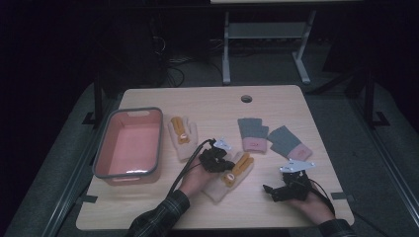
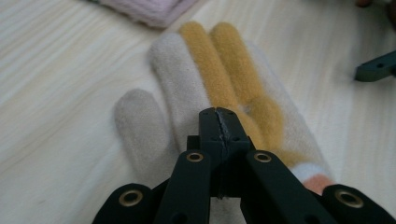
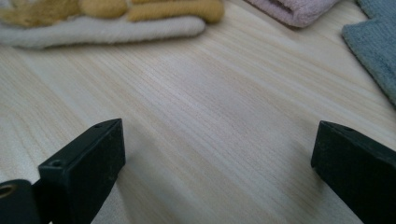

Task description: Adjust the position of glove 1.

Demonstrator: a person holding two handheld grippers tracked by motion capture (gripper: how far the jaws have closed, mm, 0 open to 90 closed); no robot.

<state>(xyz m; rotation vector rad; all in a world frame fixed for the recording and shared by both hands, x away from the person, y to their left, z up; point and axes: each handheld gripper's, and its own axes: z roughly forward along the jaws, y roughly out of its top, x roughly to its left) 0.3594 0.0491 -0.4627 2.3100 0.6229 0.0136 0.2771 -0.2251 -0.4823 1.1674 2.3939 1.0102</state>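
By the surface's left edge waits a pink bin point(image 1: 129, 143); near the front edge the left tool point(image 1: 221, 161), clenched with nothing visibly pinched, hovers over the cream-and-yellow glove point(image 1: 232, 176), which looks next for grasping, while the right tool point(image 1: 272, 191) rests released.

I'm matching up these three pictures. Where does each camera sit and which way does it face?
High view: above the near table edge, looking forward and down; both forearms and grippers show.
Left gripper view: rides the left gripper, facing the cream-and-yellow glove past shut jaws.
Right gripper view: rides the right gripper, low over bare wood, jaws apart.
Shared: all three show that glove.
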